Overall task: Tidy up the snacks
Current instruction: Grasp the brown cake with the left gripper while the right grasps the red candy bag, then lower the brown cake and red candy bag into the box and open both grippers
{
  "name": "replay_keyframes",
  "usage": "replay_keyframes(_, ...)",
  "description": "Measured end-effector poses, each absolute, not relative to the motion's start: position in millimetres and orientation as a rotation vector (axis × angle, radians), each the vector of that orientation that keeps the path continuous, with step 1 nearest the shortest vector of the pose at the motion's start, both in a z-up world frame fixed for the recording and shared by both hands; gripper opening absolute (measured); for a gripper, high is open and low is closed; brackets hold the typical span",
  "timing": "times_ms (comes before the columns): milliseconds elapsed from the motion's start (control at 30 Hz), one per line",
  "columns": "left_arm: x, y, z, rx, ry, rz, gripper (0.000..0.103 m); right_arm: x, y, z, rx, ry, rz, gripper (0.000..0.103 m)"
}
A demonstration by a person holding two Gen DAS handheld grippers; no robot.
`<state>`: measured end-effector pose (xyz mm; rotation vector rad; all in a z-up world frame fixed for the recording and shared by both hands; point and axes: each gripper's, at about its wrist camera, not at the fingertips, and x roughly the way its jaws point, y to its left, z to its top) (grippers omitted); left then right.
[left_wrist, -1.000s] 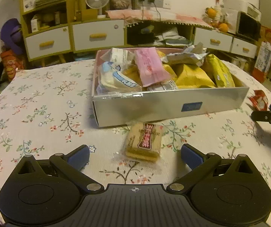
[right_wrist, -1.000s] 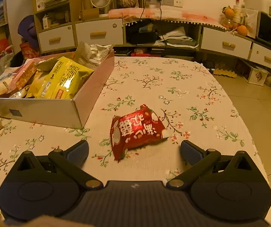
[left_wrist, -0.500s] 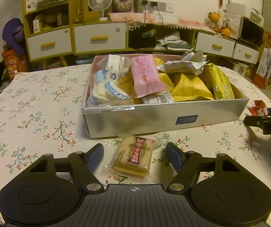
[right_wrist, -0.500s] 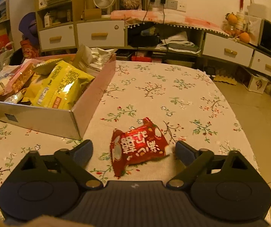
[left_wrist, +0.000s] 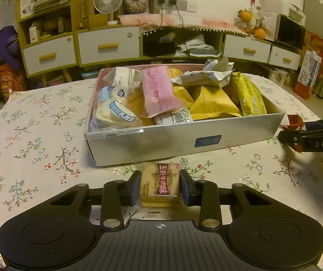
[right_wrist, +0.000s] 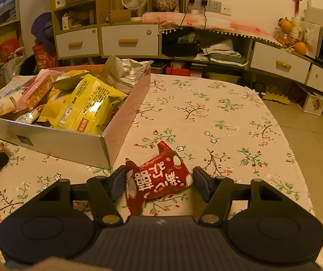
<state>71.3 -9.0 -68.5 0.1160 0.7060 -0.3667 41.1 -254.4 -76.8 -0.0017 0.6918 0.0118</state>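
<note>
Left tool [left_wrist: 159, 189] is closing with the biscuit pack [left_wrist: 159, 186] between its jaws, both pads already against the pack's sides; the pack lies flat on the bench [left_wrist: 37, 140] just in front of the box [left_wrist: 184, 139], handy for lifting in. It is a clear wrapper over tan biscuits with a red label. Right tool [right_wrist: 159, 181] is closing too, around a crumpled red pouch [right_wrist: 157, 179] with white lettering beside the box's corner; its left pad touches, its right pad stands just clear.
</note>
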Motion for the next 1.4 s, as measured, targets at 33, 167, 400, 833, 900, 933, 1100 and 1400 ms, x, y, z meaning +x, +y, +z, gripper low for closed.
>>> replay_keyframes(33, 71.0, -8.5, -68.7, 0.116, 0.707, -0.368, 0.032, 41.3, -254.1, -76.6, -0.002, 0.693, 0.013, 0.058)
replay_keyframes(167, 71.4, -9.3, -68.3, 0.113, 0.71, -0.374, 0.032, 42.0, -252.7, -76.0, 0.0, 0.698, 0.027, 0.055)
replay_keyframes(400, 70.7, -11.2, -65.8, 0.114, 0.714, -0.389, 0.032, 41.6, -249.3, -73.6, 0.006, 0.706, 0.048, 0.047)
replay_keyframes(833, 62.0, -20.2, -53.0, 0.138, 0.685, -0.451, 0.032, 41.1, -251.6, -63.0, 0.037, 0.688, 0.035, 0.037)
replay_keyframes(900, 60.3, -21.8, -50.8, 0.135, 0.68, -0.46, 0.032, 40.9, -251.1, -61.0, 0.034, 0.681, 0.034, 0.037)
replay_keyframes(933, 59.6, -22.5, -49.7, 0.135, 0.677, -0.464, 0.032, 41.0, -251.0, -60.0, 0.036, 0.679, 0.034, 0.036)
replay_keyframes(1100, 56.2, -24.5, -48.7, 0.136, 0.674, -0.472, 0.032, 43.0, -251.2, -60.6, 0.039, 0.689, 0.027, 0.036)
replay_keyframes(1400, 54.2, -24.3, -44.7, 0.13, 0.672, -0.476, 0.032, 41.1, -252.7, -53.8, 0.052, 0.674, 0.022, 0.028)
